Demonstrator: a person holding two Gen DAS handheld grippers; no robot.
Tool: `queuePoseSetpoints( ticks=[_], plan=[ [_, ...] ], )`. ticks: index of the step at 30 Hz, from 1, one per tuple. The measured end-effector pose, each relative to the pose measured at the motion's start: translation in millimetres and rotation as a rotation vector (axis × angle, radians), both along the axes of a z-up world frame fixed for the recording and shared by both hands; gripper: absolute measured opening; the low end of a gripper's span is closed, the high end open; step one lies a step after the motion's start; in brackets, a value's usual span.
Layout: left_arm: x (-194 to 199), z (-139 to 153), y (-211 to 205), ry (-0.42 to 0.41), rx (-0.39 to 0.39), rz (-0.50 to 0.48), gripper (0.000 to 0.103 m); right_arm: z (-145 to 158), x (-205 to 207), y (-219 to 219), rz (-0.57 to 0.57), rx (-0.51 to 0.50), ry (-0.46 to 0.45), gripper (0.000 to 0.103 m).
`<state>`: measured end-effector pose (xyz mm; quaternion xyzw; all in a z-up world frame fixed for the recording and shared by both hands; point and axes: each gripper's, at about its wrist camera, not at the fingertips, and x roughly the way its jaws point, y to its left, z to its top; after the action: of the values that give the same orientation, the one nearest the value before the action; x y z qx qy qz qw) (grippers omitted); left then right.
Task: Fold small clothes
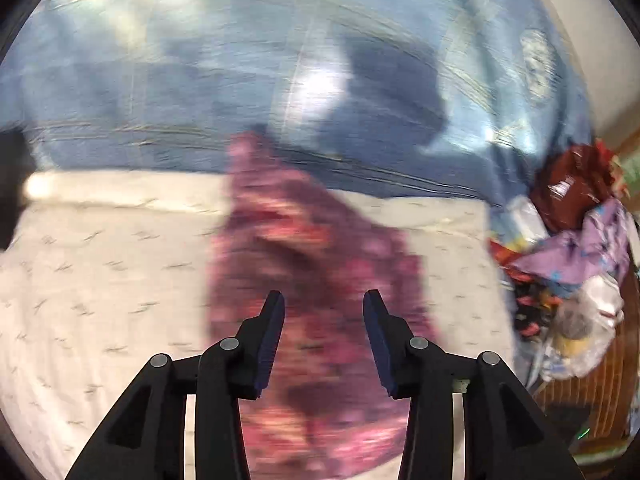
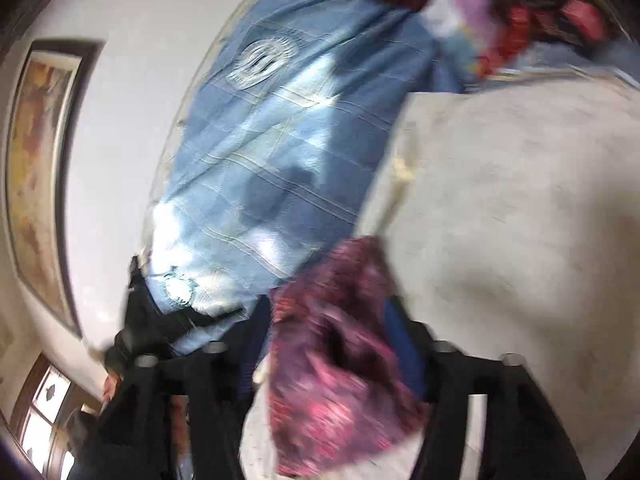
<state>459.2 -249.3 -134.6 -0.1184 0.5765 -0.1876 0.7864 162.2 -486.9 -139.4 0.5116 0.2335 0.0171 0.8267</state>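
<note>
The pink cloth (image 1: 316,280) lies on the white bed (image 1: 100,280). The left gripper (image 1: 324,336) hangs above it, fingers apart. The right gripper (image 2: 328,344) pinches the cloth (image 2: 340,360) — it could slip out if tugged fast.

garment (image 1: 316,280): patterned cloth | bedsheet (image 1: 100,280): matt stitched cloth | blanket (image 1: 240,80): sheeny cloth

A white bedsheet (image 1: 100,280) carries the pink garment (image 1: 312,280); blue quilt (image 1: 240,80) behind.
</note>
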Motion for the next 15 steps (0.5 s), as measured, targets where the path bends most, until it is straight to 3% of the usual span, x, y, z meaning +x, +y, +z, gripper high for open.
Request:
queuePoseSetpoints(
  ticks=[2,4,8,10,11,13,15],
  plan=[
    [2,-19,20,0.061,-0.048,0.035,0.041,3,48,1,0.122,-0.022,0.022,0.068],
    [5,-28,29,0.101,-0.084,0.046,0.041,-7,90,6,0.227,-0.038,0.121,0.068],
    [22,-43,25,0.086,-0.073,-0.014,0.041,-42,130,18,0.319,0.019,0.215,0.068],
    [31,-45,22,0.079,-0.077,-0.024,0.041,-49,149,28,0.368,-0.041,0.254,0.050],
    [34,-46,21,0.065,-0.085,-0.016,0.041,-50,158,33,0.380,-0.084,0.252,0.011],
    [36,-39,19,0.012,-0.095,-0.013,0.041,-35,169,36,0.437,-0.117,0.167,0.008],
    [36,-40,17,-0.035,-0.056,0.001,0.041,-18,170,33,0.435,-0.140,0.080,0.008]
  ],
)
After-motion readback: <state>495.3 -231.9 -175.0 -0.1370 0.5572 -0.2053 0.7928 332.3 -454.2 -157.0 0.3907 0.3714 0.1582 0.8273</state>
